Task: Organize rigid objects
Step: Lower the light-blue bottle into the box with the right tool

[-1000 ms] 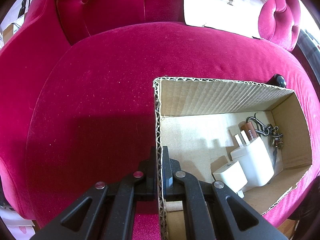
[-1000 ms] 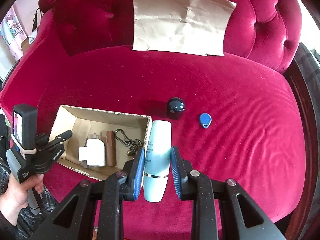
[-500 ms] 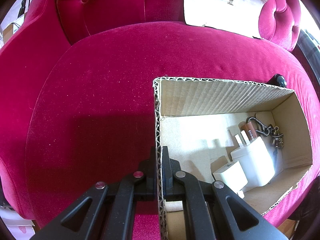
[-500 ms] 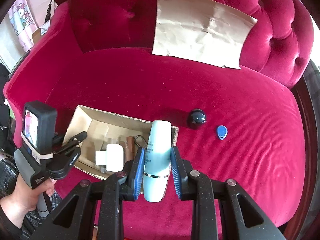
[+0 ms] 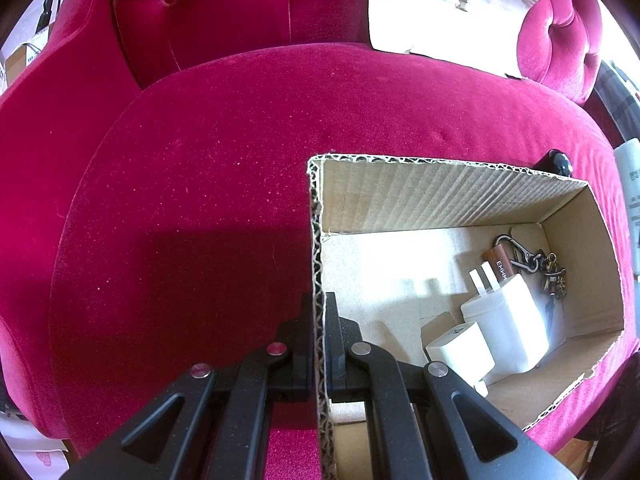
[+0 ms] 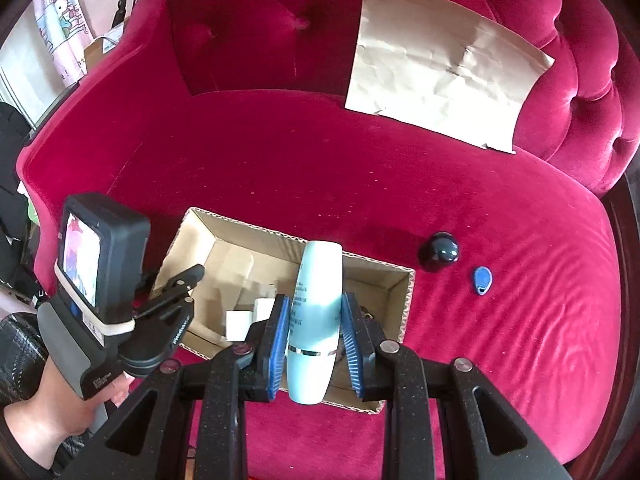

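Note:
An open cardboard box (image 5: 440, 188) sits on a red velvet sofa; it also shows in the right wrist view (image 6: 406, 304). Inside lie two white chargers (image 5: 504, 320), a brown tube (image 5: 498, 262) and a key ring (image 5: 540, 264). My left gripper (image 5: 319, 312) is shut on the box's left wall; it also shows in the right wrist view (image 6: 180, 284). My right gripper (image 6: 316, 312) is shut on a pale blue bottle (image 6: 316, 320) and holds it above the box. A dark round cap (image 6: 442, 252) and a blue key fob (image 6: 482, 279) lie on the seat right of the box.
A sheet of brown paper (image 6: 440, 80) leans against the sofa back. The tufted backrest (image 6: 260, 20) curves around the seat. The bottle's edge shows at the far right of the left wrist view (image 5: 630, 200).
My right gripper has carried the pale blue bottle left, from beside the box's right wall to above its inside. The left gripper keeps its hold on the box wall.

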A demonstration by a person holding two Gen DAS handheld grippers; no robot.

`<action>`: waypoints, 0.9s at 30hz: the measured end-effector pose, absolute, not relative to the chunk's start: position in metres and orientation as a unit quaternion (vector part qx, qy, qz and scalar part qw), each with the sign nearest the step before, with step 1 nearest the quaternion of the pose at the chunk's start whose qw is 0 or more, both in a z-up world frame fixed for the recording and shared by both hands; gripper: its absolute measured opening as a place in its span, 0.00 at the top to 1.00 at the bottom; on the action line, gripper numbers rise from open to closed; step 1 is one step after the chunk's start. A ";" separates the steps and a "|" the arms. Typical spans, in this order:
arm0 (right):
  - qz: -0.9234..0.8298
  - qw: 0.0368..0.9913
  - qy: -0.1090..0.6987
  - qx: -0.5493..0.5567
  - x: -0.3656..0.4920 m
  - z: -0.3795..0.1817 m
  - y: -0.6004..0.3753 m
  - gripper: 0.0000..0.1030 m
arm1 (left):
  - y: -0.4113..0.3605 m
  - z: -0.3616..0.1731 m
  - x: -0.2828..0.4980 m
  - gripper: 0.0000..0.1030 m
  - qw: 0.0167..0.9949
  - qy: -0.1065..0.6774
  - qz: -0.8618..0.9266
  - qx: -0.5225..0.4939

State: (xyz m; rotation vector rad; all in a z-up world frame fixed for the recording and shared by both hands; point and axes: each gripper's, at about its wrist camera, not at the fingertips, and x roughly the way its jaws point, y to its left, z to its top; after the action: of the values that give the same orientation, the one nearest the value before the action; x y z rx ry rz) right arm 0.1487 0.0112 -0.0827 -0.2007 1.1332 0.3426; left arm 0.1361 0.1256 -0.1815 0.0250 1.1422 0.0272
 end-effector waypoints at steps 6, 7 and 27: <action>0.164 0.822 0.538 -0.095 0.150 -0.092 0.022 0.74 | 0.126 -0.181 0.136 0.97 0.841 0.540 0.013 0.011; 0.165 0.821 0.539 -0.094 0.150 -0.094 0.024 0.74 | 0.126 -0.181 0.136 0.97 0.841 0.540 0.013 0.011; 0.144 0.809 0.565 -0.076 0.157 -0.133 0.034 0.74 | 0.127 -0.182 0.137 0.97 0.841 0.541 0.012 0.012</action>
State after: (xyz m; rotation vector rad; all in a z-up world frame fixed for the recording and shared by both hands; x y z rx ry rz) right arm 0.1570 0.0343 -0.1330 -0.1627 1.2074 0.3089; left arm 0.1371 0.1271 -0.1823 0.0252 1.1427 0.0264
